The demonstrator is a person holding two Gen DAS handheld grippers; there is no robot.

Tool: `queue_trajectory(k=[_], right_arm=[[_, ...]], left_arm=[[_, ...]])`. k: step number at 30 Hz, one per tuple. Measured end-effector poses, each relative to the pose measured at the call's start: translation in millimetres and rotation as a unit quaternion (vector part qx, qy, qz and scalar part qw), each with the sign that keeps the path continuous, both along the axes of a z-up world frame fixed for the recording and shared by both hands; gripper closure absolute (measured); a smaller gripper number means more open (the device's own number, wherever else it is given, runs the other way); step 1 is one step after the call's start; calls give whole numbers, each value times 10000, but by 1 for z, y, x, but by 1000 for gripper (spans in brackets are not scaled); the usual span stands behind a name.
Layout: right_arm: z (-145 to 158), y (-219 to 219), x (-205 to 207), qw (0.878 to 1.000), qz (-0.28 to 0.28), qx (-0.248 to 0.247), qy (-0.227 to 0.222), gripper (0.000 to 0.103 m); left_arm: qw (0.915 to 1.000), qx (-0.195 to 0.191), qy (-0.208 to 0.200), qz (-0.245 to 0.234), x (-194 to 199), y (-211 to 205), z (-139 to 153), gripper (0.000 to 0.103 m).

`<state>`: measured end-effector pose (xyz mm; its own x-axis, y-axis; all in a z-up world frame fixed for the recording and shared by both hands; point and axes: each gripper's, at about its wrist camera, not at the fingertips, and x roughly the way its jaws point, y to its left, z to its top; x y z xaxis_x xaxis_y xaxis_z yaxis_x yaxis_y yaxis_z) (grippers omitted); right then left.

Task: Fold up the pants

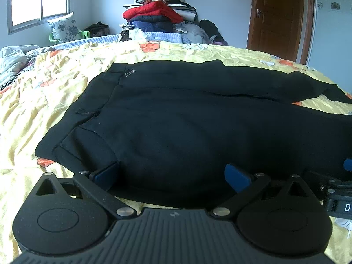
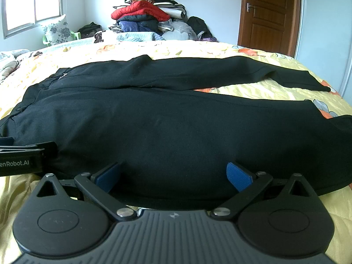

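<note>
Black pants lie spread flat on a yellow floral bedspread, waistband to the left and both legs running right. In the right wrist view the pants show both legs, the far leg reaching toward the right bed edge. My left gripper is open, its blue pads either side of the near edge of the pants by the waist. My right gripper is open at the near edge of the near leg. Each gripper shows at the side of the other's view: the right one, the left one.
A tall pile of clothes stands past the far side of the bed. A brown door is at the back right, a window at the back left. A rumpled quilt lies at the left of the bed.
</note>
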<state>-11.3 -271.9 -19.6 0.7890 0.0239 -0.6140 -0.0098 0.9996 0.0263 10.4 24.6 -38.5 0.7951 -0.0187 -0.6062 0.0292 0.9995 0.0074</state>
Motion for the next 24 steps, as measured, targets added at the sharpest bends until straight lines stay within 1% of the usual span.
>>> queue_trajectory(k=[24], right_arm=[[0, 1, -1, 10000, -2, -8, -1, 0]], left_arm=[[10000, 9, 4, -2, 1, -4, 1, 0]])
